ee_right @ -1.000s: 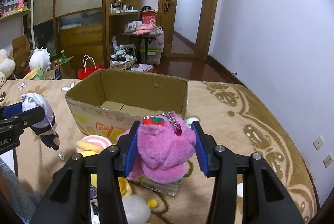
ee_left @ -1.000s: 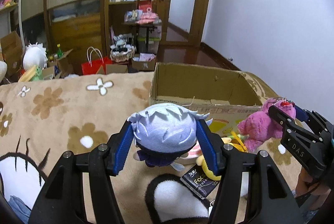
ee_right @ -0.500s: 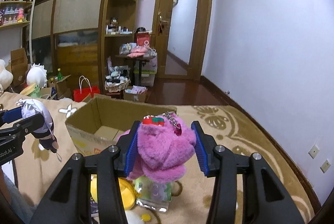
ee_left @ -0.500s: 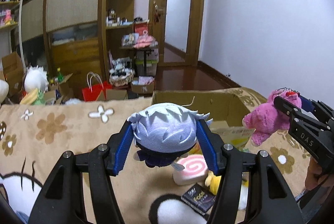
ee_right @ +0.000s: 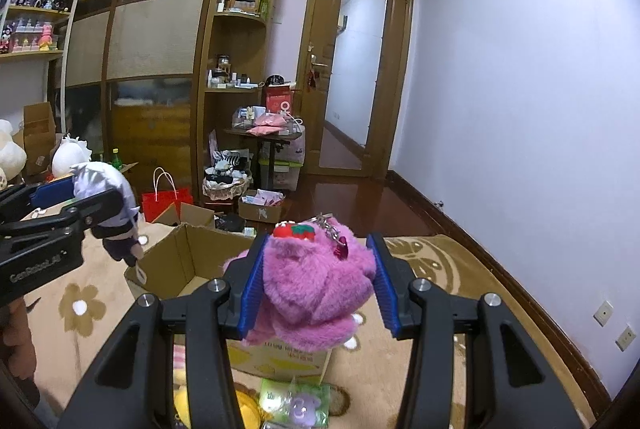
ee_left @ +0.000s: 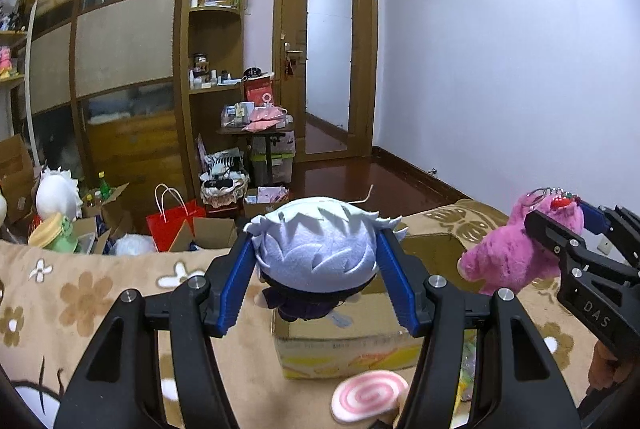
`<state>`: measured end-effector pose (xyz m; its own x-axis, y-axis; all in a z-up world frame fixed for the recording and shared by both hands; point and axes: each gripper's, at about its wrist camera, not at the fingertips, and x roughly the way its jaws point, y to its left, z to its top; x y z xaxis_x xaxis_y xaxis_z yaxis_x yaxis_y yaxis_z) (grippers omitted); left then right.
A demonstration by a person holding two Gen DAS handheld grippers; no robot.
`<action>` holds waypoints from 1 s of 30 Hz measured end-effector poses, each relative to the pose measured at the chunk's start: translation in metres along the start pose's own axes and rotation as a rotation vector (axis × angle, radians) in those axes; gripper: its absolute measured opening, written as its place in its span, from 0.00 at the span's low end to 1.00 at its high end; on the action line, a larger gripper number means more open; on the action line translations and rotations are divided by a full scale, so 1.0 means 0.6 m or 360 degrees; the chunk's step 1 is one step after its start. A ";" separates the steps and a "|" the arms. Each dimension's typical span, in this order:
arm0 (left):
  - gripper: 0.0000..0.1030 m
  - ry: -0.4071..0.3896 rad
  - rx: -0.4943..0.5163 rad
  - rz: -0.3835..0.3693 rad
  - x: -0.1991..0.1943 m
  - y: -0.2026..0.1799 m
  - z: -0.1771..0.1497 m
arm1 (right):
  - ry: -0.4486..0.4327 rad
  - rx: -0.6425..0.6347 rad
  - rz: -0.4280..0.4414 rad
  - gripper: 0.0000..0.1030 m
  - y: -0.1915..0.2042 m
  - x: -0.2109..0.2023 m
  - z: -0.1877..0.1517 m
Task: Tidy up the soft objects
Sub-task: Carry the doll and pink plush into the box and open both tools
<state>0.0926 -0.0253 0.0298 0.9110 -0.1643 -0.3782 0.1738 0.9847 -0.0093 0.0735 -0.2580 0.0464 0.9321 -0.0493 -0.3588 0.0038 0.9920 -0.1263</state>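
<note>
My left gripper [ee_left: 316, 281] is shut on a plush doll with pale blue spiky hair [ee_left: 320, 253], held in the air over the near wall of an open cardboard box [ee_left: 344, 349]. My right gripper [ee_right: 316, 285] is shut on a fluffy pink plush [ee_right: 316, 289] with a red strawberry charm and a key chain, held above the same box [ee_right: 188, 261]. In the left wrist view the pink plush [ee_left: 516, 253] hangs at the right in the other gripper. In the right wrist view the doll [ee_right: 112, 205] hangs at the left.
On the flowered beige blanket [ee_left: 80, 293] lie a pink swirl lollipop plush [ee_left: 368, 395], a yellow plush [ee_right: 244, 405] and a green packet [ee_right: 296, 403]. Beyond the bed stand a red paper bag [ee_left: 172, 221], boxes, a cluttered small table [ee_left: 260, 133], shelves and a door.
Both grippers have risen with their plush toys and tilted upward, so the box has sunk lower in both views and more of the room shows.
</note>
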 end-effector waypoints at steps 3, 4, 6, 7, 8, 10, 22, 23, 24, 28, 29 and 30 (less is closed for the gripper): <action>0.58 0.0009 0.0016 -0.0003 0.020 -0.002 0.005 | -0.0012 -0.0020 0.0004 0.49 0.000 0.013 0.004; 0.58 0.0014 0.0019 -0.0005 0.026 -0.002 0.006 | -0.0013 -0.0024 0.0005 0.49 0.000 0.017 0.005; 0.58 0.0022 0.0022 -0.0010 0.036 -0.005 0.006 | -0.0013 -0.0027 0.0010 0.49 0.001 0.032 0.008; 0.58 0.0026 0.0022 -0.0012 0.041 -0.005 0.006 | -0.0011 -0.0027 0.0013 0.49 0.001 0.037 0.008; 0.58 0.0030 0.0022 -0.0014 0.045 -0.005 0.005 | -0.0009 -0.0026 0.0016 0.49 0.000 0.043 0.008; 0.58 0.0041 0.0030 -0.0017 0.056 -0.005 0.004 | -0.0005 -0.0026 0.0022 0.49 -0.002 0.054 0.009; 0.59 0.0146 0.0082 -0.0043 0.123 -0.008 -0.025 | 0.0054 0.0028 0.0058 0.50 -0.012 0.113 -0.012; 0.59 0.0161 0.0084 -0.0043 0.130 -0.009 -0.028 | 0.0068 0.0046 0.0065 0.50 -0.014 0.120 -0.014; 0.59 0.0173 0.0084 -0.0043 0.133 -0.009 -0.031 | 0.0079 0.0063 0.0078 0.50 -0.015 0.124 -0.017; 0.59 0.0223 0.0092 -0.0040 0.149 -0.013 -0.041 | 0.0103 0.0089 0.0109 0.50 -0.012 0.137 -0.023; 0.59 0.0233 0.0093 -0.0038 0.151 -0.014 -0.044 | 0.0107 0.0087 0.0114 0.50 -0.011 0.138 -0.025; 0.59 0.0244 0.0096 -0.0035 0.155 -0.014 -0.046 | 0.0112 0.0086 0.0119 0.50 -0.009 0.140 -0.027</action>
<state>0.1653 -0.0473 -0.0305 0.8397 -0.1708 -0.5156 0.2195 0.9750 0.0345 0.1462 -0.2692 0.0019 0.9028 0.0187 -0.4296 -0.0434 0.9979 -0.0477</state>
